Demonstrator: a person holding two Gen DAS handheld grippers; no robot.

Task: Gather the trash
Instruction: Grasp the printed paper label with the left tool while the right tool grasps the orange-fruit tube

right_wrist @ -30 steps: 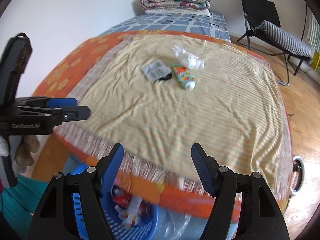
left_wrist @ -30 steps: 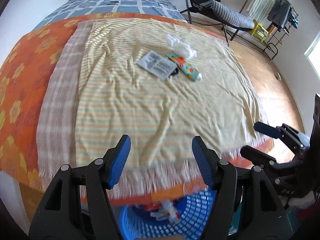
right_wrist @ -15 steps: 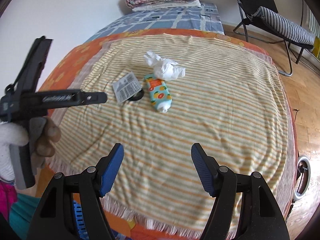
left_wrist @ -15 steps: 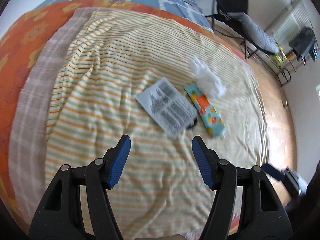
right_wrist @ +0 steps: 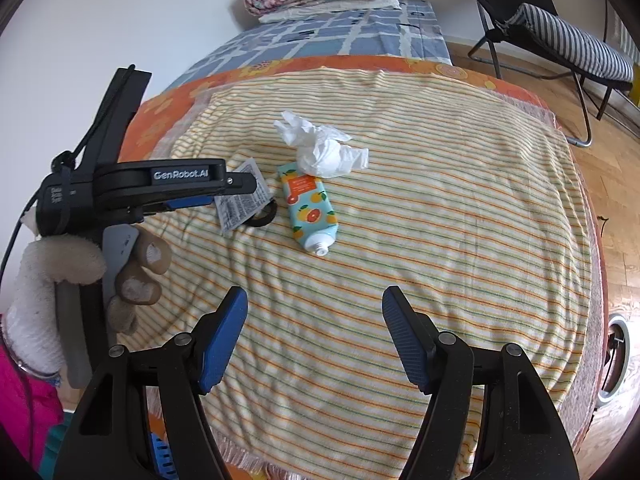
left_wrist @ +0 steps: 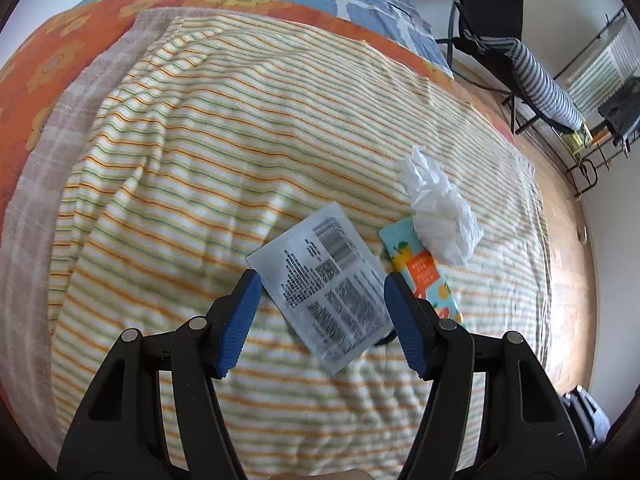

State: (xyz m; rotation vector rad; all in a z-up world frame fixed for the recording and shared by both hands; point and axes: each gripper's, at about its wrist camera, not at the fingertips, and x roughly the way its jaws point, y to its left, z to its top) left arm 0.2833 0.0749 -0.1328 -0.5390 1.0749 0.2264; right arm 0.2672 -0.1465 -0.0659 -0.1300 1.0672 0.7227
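A flat silver-grey foil sachet (left_wrist: 326, 292), printed with a barcode and dense blocks of small black text, lies on the yellow striped towel-like blanket (left_wrist: 200, 160) spread over the bed, one corner resting over a small black ring-shaped object (right_wrist: 262, 218) that is mostly hidden. Just beside it to the right lies a turquoise squeeze tube with an orange-fruit pattern (right_wrist: 310, 208), its white threaded nozzle uncapped and pointing toward the near edge of the bed, and a crumpled white tissue (right_wrist: 324, 148) sits against the tube's far end. The left gripper (left_wrist: 322, 320), black with blue pads, hovers over the sachet with its jaws spread wide on either side of it, the pads not pressing on it, and grips nothing. The right gripper (right_wrist: 314, 340) hangs over bare blanket nearer the bed's edge, jaws likewise wide apart and empty. A gloved hand (right_wrist: 80, 272) holds the left tool's handle
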